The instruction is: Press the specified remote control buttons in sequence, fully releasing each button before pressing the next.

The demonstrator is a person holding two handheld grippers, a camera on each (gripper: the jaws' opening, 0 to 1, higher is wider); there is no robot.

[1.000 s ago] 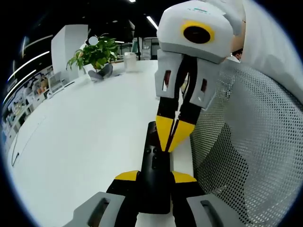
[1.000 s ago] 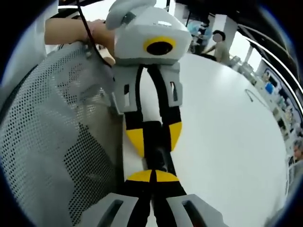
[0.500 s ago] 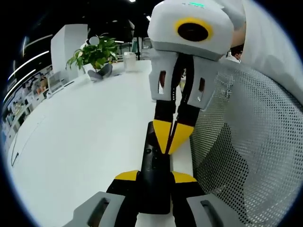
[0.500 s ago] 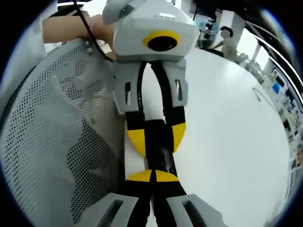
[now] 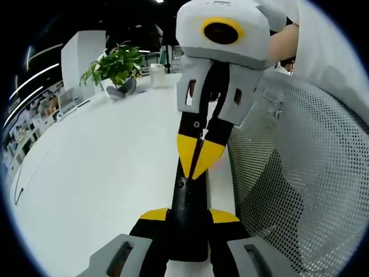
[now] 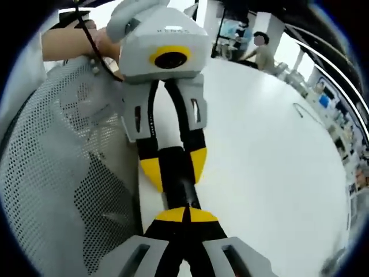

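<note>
Left tongs [image 5: 187, 216] clamp the black remote control [image 5: 188, 222] above the white tabletop [image 5: 104, 167], while closed, empty right tongs [image 5: 196, 164] poise tip-down over its buttons; press squarely, then lift fully clear.

No legible text, label, brand, number or sign anywhere.

Open-plan office, long white table [image 5: 104, 167], potted plant [image 5: 115, 64], mesh chair [image 5: 300, 173], seated person [image 6: 264, 53]
</note>
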